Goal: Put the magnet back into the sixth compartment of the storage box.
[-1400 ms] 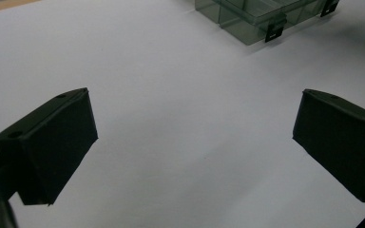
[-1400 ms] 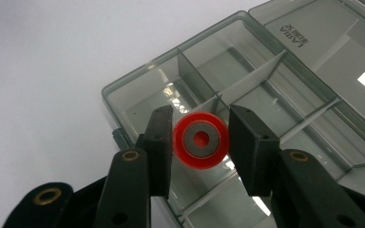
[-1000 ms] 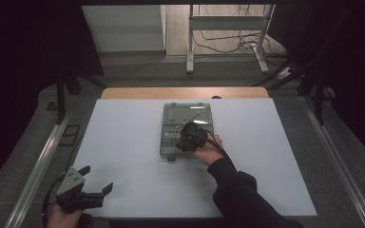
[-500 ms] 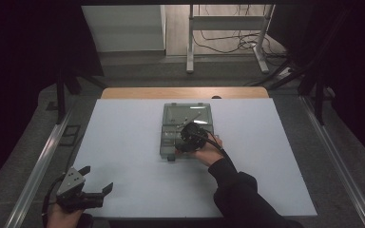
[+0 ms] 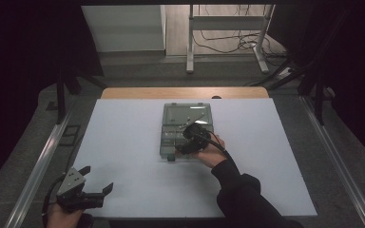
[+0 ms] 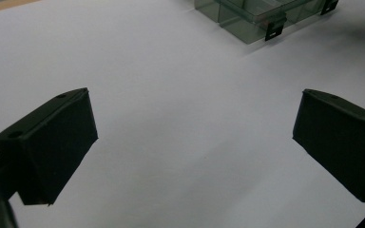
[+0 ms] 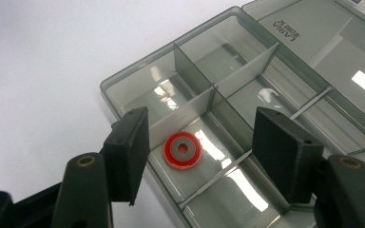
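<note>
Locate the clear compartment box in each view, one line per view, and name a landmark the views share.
High view: the compartment box lies mid-table, lid open, under the right gripper.
Left gripper view: its near corner sits at the top edge, right of centre.
Right gripper view: it spans centre to upper right, a red ring in one compartment.
Shared landmark: the white table top.

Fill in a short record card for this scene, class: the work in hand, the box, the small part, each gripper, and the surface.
work: placing a small part in a compartment box
box: clear grey compartment box, lid open, on the table
part: red ring lying flat in one compartment, touched by neither jaw
right gripper: over the ring, jaws just been opening, nothing between the pads
left gripper: open, holding nothing, near the table's front left
surface: white table
</note>
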Demonstrator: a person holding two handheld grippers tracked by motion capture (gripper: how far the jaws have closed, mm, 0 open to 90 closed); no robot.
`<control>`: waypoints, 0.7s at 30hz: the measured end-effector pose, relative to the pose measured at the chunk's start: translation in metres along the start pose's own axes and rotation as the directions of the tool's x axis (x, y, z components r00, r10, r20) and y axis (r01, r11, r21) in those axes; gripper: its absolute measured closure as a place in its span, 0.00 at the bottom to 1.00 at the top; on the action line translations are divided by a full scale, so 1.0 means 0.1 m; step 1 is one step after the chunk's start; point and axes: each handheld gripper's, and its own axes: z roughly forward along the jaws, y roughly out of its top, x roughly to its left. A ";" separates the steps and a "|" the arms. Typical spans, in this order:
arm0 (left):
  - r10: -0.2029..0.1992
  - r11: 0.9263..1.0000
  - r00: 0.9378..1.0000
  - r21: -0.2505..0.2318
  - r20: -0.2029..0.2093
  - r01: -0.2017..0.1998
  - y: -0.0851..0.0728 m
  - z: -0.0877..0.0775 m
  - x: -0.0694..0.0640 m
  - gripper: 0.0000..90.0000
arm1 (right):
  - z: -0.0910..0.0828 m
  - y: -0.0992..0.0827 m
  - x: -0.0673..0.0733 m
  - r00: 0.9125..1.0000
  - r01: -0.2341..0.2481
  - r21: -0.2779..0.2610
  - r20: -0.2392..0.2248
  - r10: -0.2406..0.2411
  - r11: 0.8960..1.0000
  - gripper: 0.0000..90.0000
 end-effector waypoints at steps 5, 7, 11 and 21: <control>0.000 1.000 1.000 0.000 0.000 0.000 0.00 0.00 0.00 0.02 | -0.04 -0.03 0.00 1.000 0.002 -0.005 0.004 -0.002 1.000 0.39; 0.001 1.000 1.000 0.000 0.000 -0.001 0.00 0.00 0.00 0.02 | -0.05 -0.04 0.01 1.000 0.003 -0.007 0.006 -0.003 1.000 0.38; 0.001 1.000 1.000 0.001 0.000 -0.001 0.00 0.00 0.00 0.02 | -0.08 -0.05 0.01 1.000 0.003 -0.011 0.005 -0.003 1.000 0.37; 0.003 1.000 1.000 0.003 -0.002 -0.003 0.00 0.00 0.00 0.02 | -0.15 -0.11 0.03 1.000 -0.001 -0.015 0.005 0.001 1.000 0.34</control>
